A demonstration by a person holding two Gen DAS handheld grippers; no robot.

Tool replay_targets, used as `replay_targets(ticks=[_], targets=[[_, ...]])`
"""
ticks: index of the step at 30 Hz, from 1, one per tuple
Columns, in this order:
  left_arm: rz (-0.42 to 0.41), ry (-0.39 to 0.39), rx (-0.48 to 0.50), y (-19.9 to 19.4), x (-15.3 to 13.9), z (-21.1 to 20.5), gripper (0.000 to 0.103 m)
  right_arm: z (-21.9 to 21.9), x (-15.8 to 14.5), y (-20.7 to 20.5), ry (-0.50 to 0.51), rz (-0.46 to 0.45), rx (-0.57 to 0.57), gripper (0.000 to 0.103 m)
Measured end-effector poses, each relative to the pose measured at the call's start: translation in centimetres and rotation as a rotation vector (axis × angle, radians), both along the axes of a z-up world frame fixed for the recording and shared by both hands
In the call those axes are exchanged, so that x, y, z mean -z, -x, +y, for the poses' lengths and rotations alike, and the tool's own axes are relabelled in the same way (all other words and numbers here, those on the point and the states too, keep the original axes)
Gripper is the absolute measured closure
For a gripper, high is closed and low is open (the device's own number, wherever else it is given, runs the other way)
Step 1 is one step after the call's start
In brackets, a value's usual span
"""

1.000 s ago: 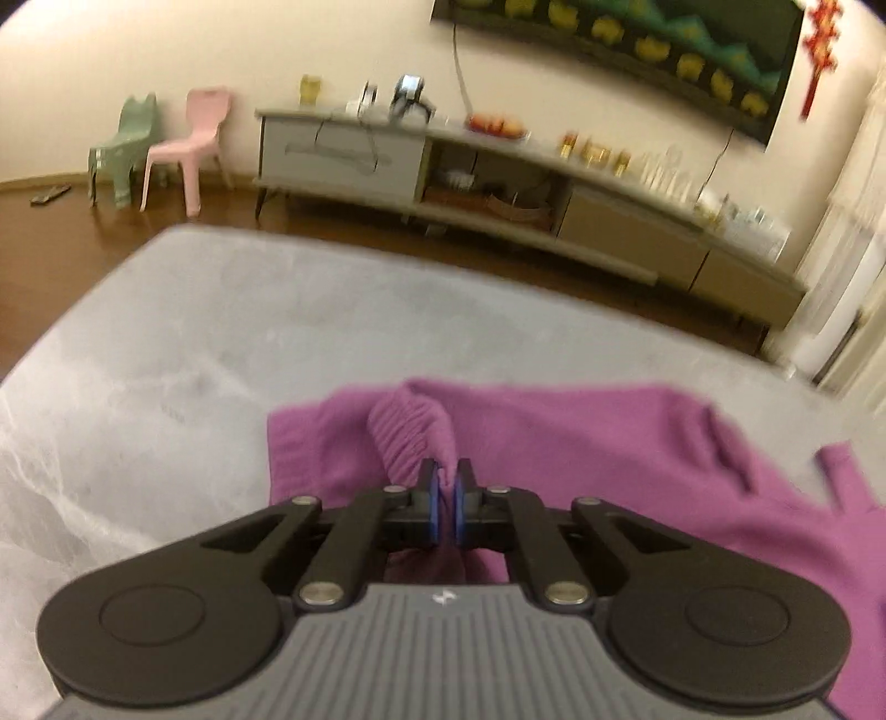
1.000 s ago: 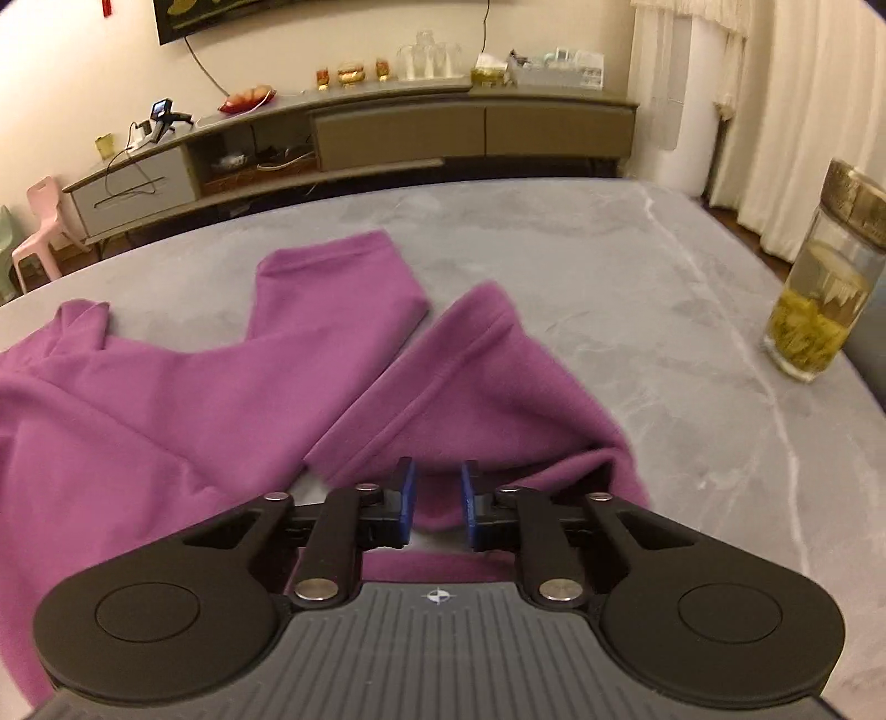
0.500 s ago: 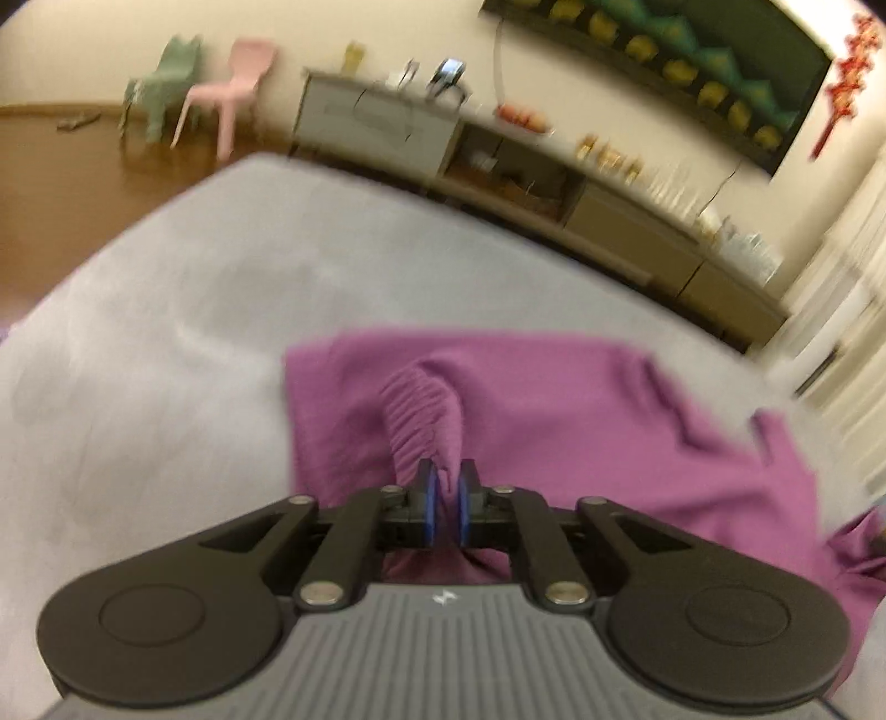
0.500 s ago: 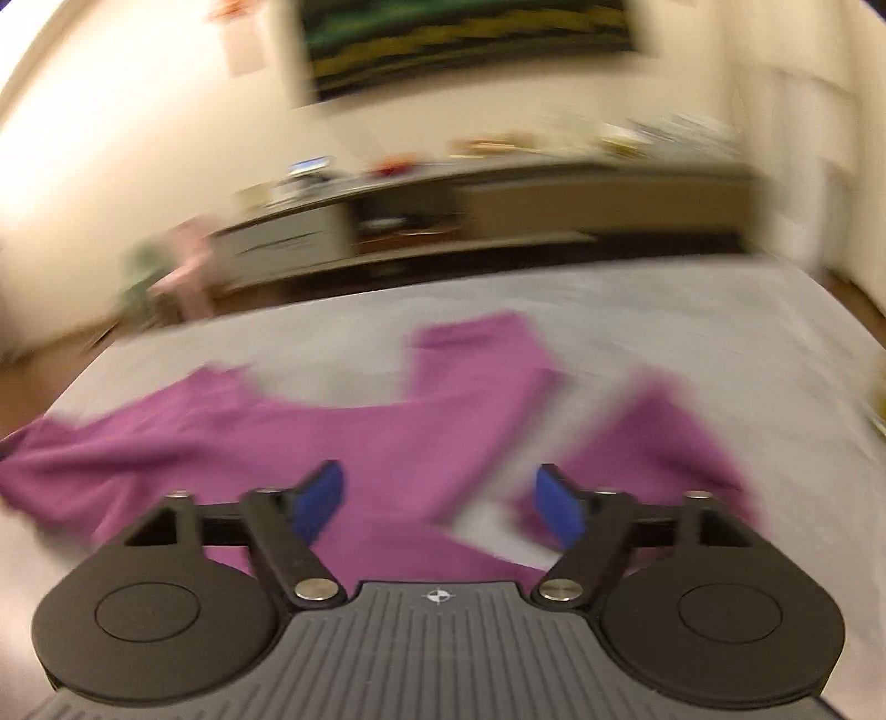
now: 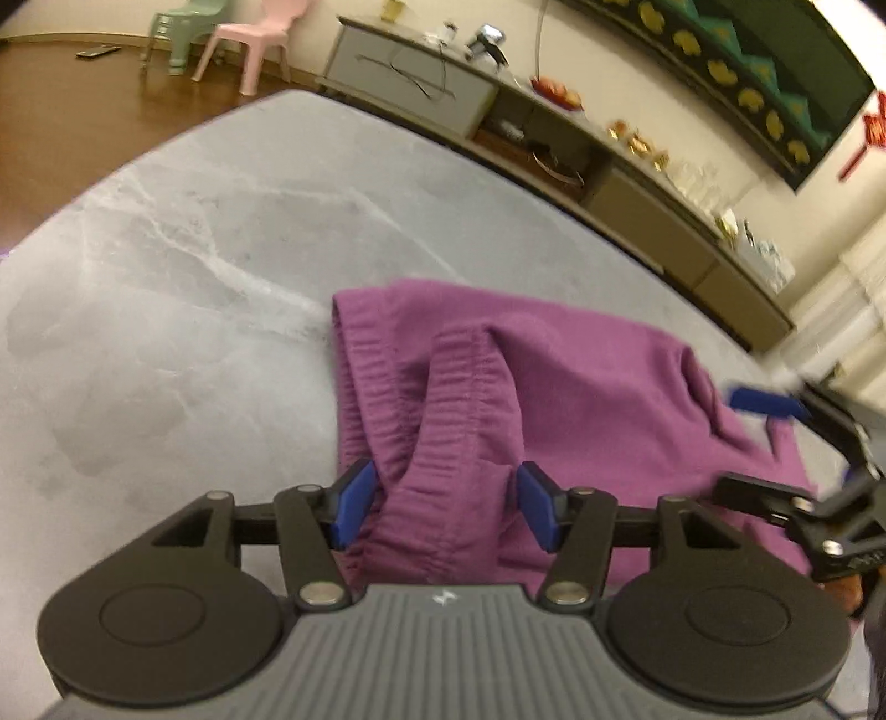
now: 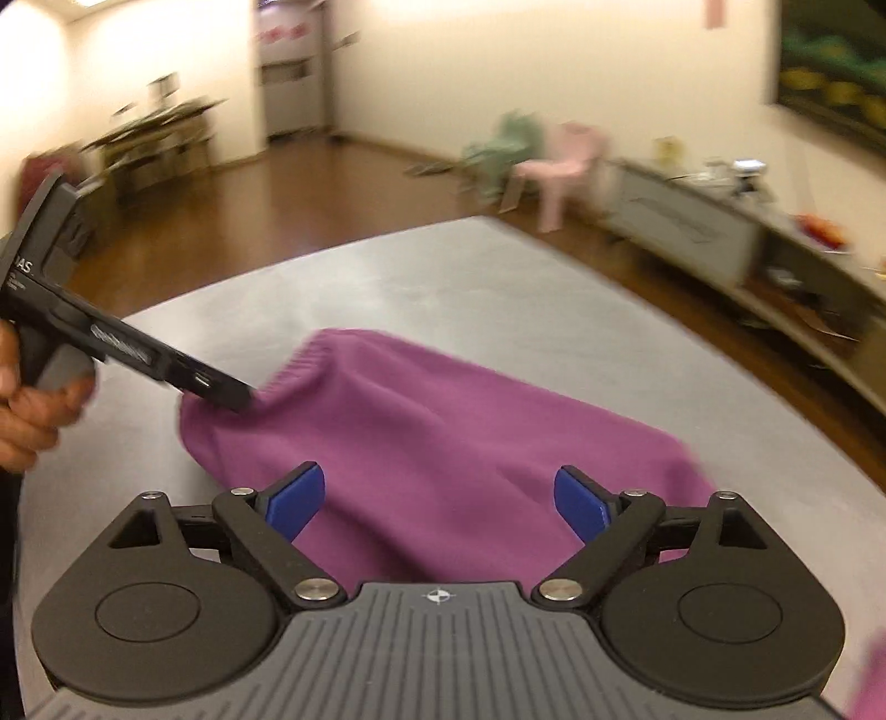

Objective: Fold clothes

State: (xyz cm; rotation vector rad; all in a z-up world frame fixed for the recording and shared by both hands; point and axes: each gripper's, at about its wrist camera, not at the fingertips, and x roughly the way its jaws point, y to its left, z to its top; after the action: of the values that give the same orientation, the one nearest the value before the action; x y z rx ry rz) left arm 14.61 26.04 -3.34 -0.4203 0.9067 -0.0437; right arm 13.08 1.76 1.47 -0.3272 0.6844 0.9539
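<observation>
Purple knit garment (image 5: 559, 365) w/ ribbed hem, marbled grey table (image 5: 194, 249), left hand-held gripper (image 5: 443, 507) & right hand-held gripper (image 6: 437, 504) jaws opening, gripping nothing

A purple knit garment (image 5: 559, 382) lies folded over on the grey table (image 5: 194, 266).

you're in a home living room: low sideboard (image 5: 559, 138), small plastic chairs (image 5: 260, 39), wood floor (image 6: 288, 221), grey marble tabletop (image 5: 194, 266).
</observation>
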Motion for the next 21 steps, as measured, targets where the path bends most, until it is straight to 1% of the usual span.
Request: replay_targets(ticks=[2, 3, 4, 5, 6, 7, 8, 9, 10, 11, 12, 13, 15, 16, 18, 19, 21], targets=[[0.002, -0.032, 0.007, -1.6, 0.9, -0.2, 0.047, 2.4, 0.9, -1.0, 0.039, 0.011, -0.050, 0.012], [-0.005, -0.062, 0.015, -2.3, 1.1, -0.3, 0.047, 3.5, 1.3, -1.5, 0.060, 0.013, -0.070, 0.012], [-0.015, -0.095, 0.024, -3.2, 1.0, -0.4, 0.047, 4.2, 1.9, -2.1, 0.087, 0.009, -0.076, 0.020], [-0.022, -0.110, 0.023, -4.0, 1.0, -0.3, 0.047, 4.5, 2.4, -2.6, 0.119, 0.010, -0.077, 0.033], [-0.041, -0.091, 0.008, -4.3, 0.5, 0.3, 0.047, 4.6, 2.6, -3.2, 0.155, 0.016, -0.068, 0.078], [-0.067, -0.059, -0.014, -4.5, -0.4, 1.1, 0.048, 4.5, 2.6, -3.6, 0.180, 0.014, -0.060, 0.093], [-0.094, -0.027, -0.035, -4.6, -1.3, 1.9, 0.048, 3.9, 1.9, -3.5, 0.169, -0.010, -0.047, 0.095], [-0.138, 0.025, -0.053, -4.0, -2.5, 2.9, 0.048, 2.9, 0.5, -2.9, 0.133, -0.038, -0.028, 0.099], [-0.192, 0.089, -0.069, -3.1, -3.8, 3.9, 0.046, 2.0, -1.0, -1.9, 0.096, -0.072, -0.013, 0.100], [-0.247, 0.152, -0.085, -2.1, -5.0, 5.0, 0.044, 1.4, -2.8, 0.0, 0.062, -0.125, -0.008, 0.103], [-0.285, 0.189, -0.095, -1.1, -6.0, 5.8, 0.043, 0.8, -4.6, 2.1, 0.030, -0.175, -0.008, 0.103], [-0.299, 0.186, -0.099, -0.2, -6.4, 6.2, 0.043, 0.6, -5.8, 5.1, 0.008, -0.212, -0.031, 0.103], [-0.309, 0.151, -0.103, 1.6, -6.6, 6.7, 0.042, 1.0, -6.9, 12.0, -0.014, -0.243, -0.115, 0.103], [-0.313, 0.134, -0.105, 2.5, -6.6, 7.0, 0.042, 2.0, -6.0, 15.0, -0.004, -0.235, -0.160, 0.103], [-0.278, 0.103, -0.063, 3.1, -6.1, 6.3, 0.041, 3.6, -2.6, 21.0, 0.056, -0.192, -0.243, 0.102], [-0.256, 0.086, -0.032, 3.2, -5.7, 5.7, 0.040, 3.9, -0.8, 23.0, 0.091, -0.178, -0.257, 0.102], [-0.201, 0.029, 0.008, 3.3, -4.7, 4.1, 0.039, 3.0, 1.9, 25.2, 0.142, -0.169, -0.242, 0.101]])
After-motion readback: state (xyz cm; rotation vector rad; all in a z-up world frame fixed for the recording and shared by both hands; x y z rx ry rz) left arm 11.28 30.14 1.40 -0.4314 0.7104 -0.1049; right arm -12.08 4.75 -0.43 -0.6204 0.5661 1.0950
